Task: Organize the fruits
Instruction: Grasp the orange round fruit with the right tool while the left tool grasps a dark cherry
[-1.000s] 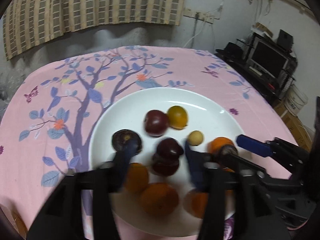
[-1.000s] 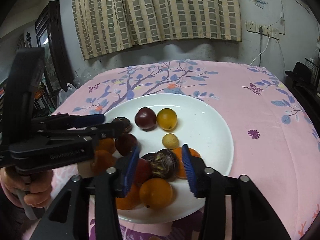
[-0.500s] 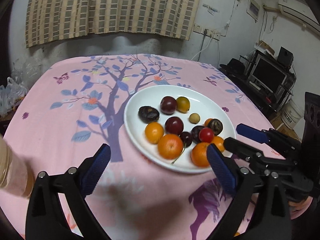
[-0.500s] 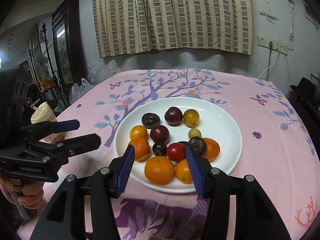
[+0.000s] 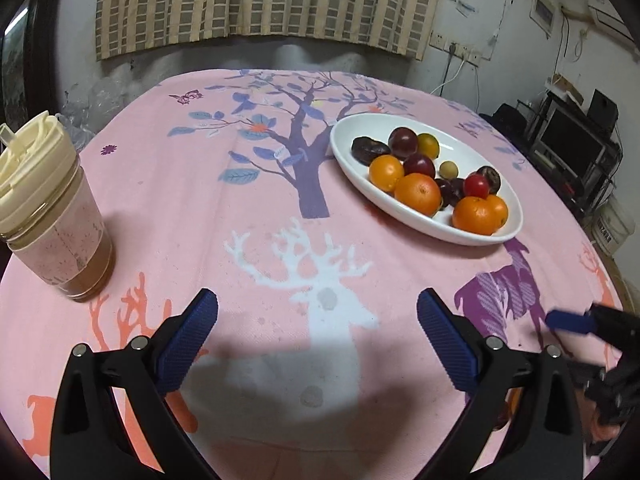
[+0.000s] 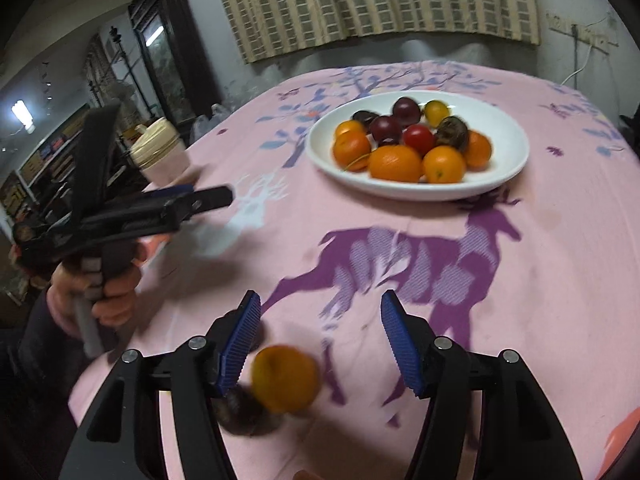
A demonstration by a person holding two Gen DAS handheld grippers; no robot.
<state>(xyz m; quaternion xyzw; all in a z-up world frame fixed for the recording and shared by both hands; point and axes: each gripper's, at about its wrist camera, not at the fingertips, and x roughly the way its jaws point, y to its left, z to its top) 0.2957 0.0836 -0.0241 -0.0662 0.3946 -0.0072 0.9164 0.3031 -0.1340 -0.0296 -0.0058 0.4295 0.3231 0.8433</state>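
Now the white plate (image 6: 516,152) far on the pink tablecloth (image 5: 280,216) holds round oranges (image 6: 395,163), dark plums (image 6: 385,128) and one red tomato (image 6: 418,138). Both the left gripper (image 5: 318,328) and the right gripper (image 6: 320,340) are spread wide, holding nothing. A blurry orange fruit (image 6: 285,378) sits near the right gripper.

The tablecloth (image 5: 260,208) was pink, printed with a blue-leaved purple tree, a white deer and a purple one. On the white plate (image 5: 404,210) lay oranges (image 5: 418,193), dark plums (image 5: 419,164), a red tomato (image 5: 476,185) and a yellow fruit (image 5: 428,145) — glossy all. The grippers' pads (image 5: 188,344) were blue on black, and the jar (image 5: 56,224) was brownish with a cream lid.
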